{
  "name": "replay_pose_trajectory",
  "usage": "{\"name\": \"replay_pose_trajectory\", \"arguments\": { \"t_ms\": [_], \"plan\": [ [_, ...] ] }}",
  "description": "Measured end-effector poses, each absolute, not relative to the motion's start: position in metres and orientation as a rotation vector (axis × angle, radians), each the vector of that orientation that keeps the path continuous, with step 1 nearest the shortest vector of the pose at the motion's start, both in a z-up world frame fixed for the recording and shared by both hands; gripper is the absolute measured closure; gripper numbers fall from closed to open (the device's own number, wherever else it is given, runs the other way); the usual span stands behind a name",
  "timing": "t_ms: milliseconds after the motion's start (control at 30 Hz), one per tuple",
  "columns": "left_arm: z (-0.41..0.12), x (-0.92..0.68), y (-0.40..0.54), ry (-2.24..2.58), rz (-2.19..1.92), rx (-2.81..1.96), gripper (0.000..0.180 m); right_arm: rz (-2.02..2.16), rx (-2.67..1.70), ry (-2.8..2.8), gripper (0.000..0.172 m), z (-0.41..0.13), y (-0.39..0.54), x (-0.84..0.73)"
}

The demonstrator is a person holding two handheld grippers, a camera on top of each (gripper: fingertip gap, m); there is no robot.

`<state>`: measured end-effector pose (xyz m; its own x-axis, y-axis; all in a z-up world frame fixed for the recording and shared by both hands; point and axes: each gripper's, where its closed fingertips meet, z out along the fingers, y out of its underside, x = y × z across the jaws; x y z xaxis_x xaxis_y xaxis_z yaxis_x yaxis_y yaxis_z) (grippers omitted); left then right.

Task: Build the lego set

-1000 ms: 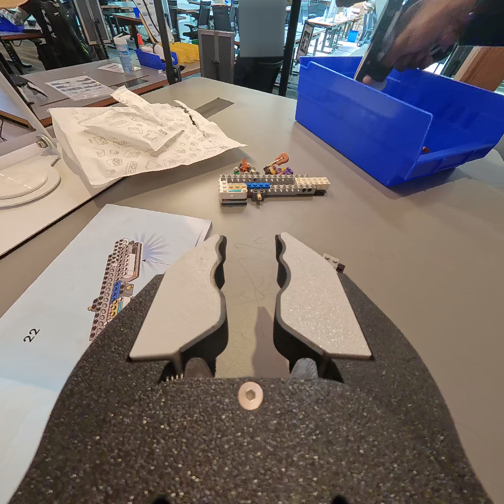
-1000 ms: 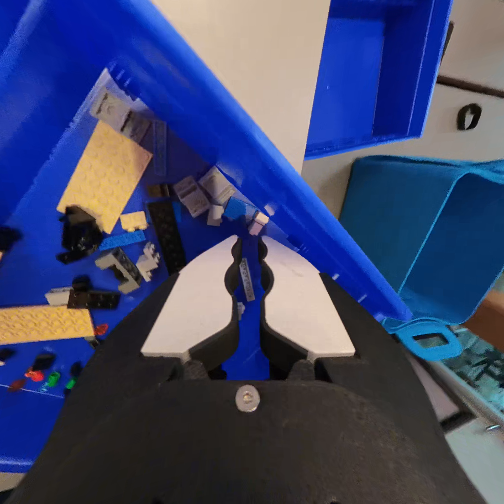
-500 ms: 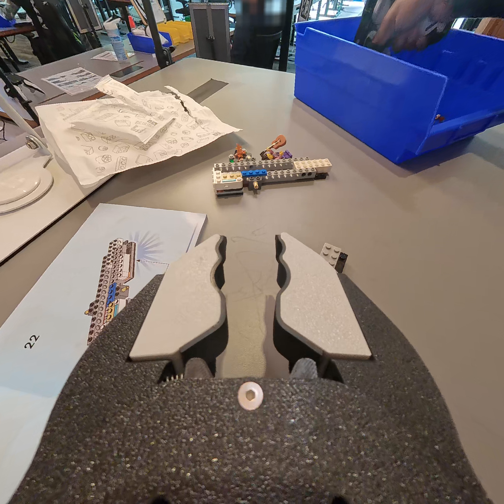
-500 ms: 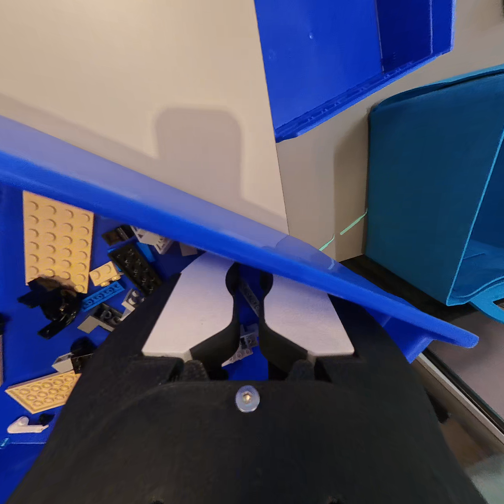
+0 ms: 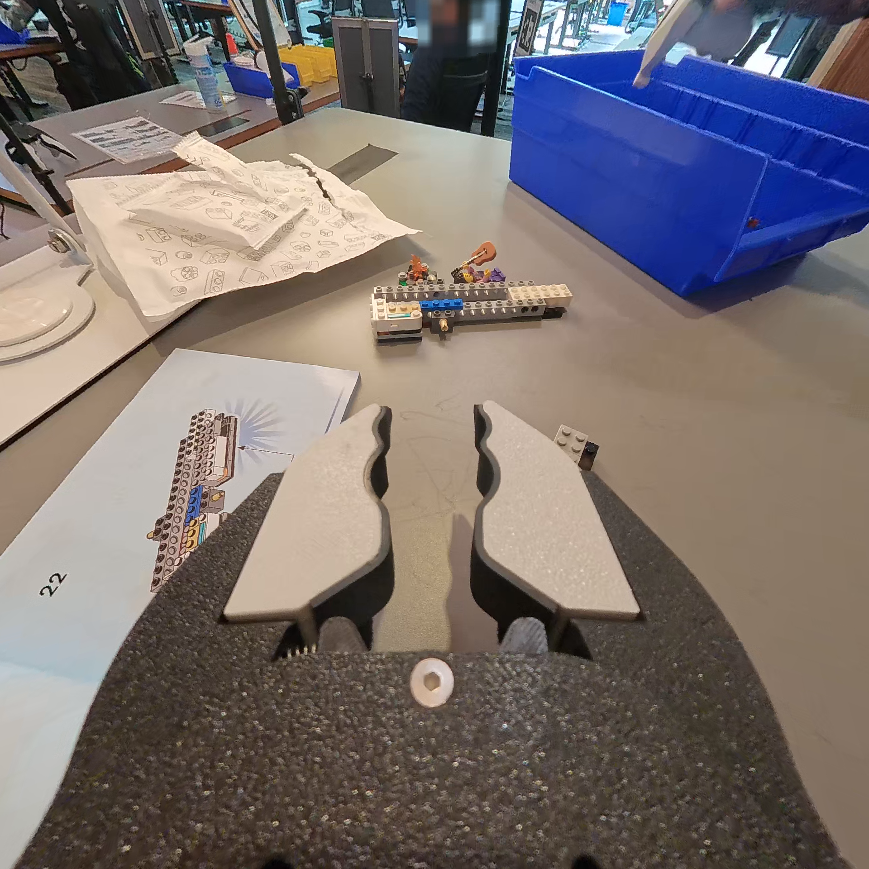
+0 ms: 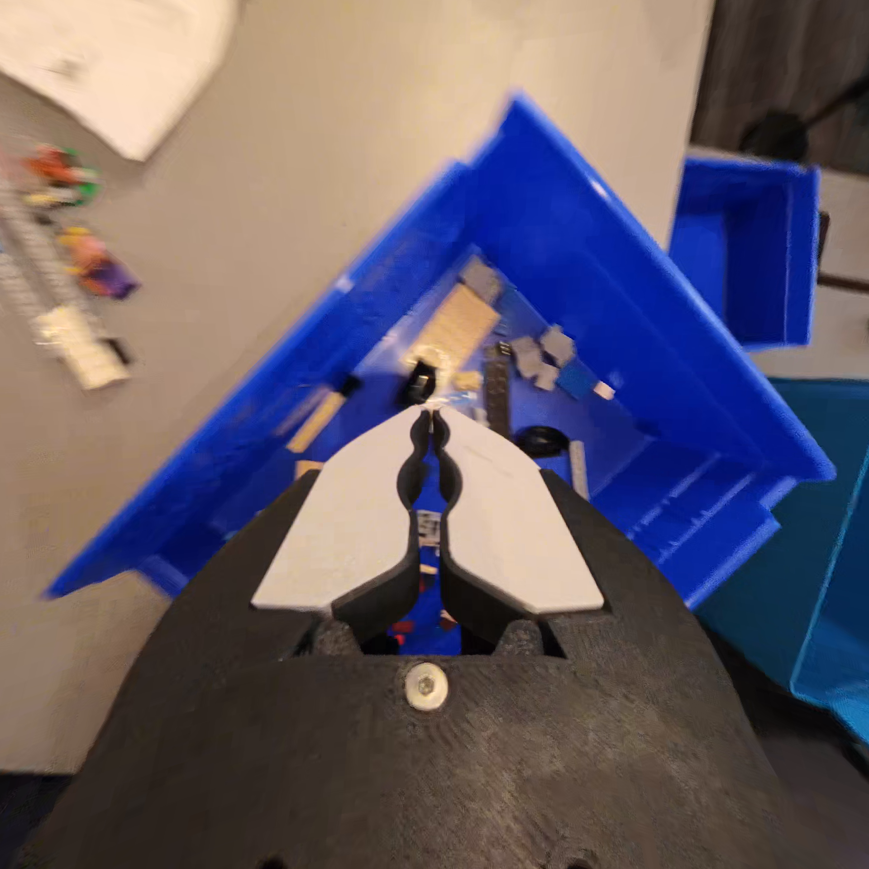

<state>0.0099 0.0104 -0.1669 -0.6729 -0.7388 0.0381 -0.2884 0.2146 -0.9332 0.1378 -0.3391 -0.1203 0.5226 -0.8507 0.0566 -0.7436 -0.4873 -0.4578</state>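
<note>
Left gripper (image 5: pixel 431 416): fingers spread, nothing between them, low over the grey table (image 5: pixel 658 470). Instruction booklet (image 5: pixel 164 446) lies just left of it; small grey plate (image 5: pixel 571 442) joined to a black piece sits just beside its right finger. Brick assembly (image 5: pixel 470 305) lies farther ahead, torn paper bag (image 5: pixel 225 230) to its left, blue bin (image 5: pixel 658 188) to its right. Right gripper (image 6: pixel 430 414): tips pinched on a thin pale sliver, too blurred to identify, above the bin's loose bricks (image 6: pixel 470 319).
</note>
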Motion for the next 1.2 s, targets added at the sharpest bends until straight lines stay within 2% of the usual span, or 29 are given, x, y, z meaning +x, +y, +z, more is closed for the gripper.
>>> {"name": "replay_pose_trajectory", "arguments": {
  "t_ms": [133,200,300,467,567,867,1067,1200],
  "plan": [
    [-0.168,0.01,0.01,2.084,-1.446,-0.947,0.146,-0.333,-2.38,0.89,0.171,-0.075,-0.232,0.072],
    [-0.169,0.01,0.009,2.091,-1.433,-0.942,0.146,-0.288,-2.415,0.698,0.171,-0.075,-0.183,0.034],
    [-0.171,0.009,0.007,2.104,-1.404,-0.918,0.146,-0.208,-2.496,0.485,0.171,-0.107,-0.125,-0.016],
    [-0.175,0.006,0.003,2.138,-1.358,-0.883,0.146,-0.106,-2.623,0.357,0.172,-0.192,-0.072,-0.069],
    [-0.177,0.005,0.004,2.149,-1.35,-0.889,0.146,-0.161,-2.674,0.337,0.172,-0.225,-0.066,-0.08],
    [-0.177,0.003,0.005,2.157,-1.353,-0.886,0.146,-0.143,-2.617,0.396,0.169,-0.225,-0.065,-0.077],
    [-0.174,0.003,0.006,2.14,-1.388,-0.894,0.146,-0.142,-2.441,0.488,0.153,-0.189,-0.087,-0.068],
    [-0.172,0.003,0.007,2.128,-1.411,-0.898,0.146,-0.204,-2.426,0.549,0.15,-0.159,-0.152,-0.059]
  ]
}}
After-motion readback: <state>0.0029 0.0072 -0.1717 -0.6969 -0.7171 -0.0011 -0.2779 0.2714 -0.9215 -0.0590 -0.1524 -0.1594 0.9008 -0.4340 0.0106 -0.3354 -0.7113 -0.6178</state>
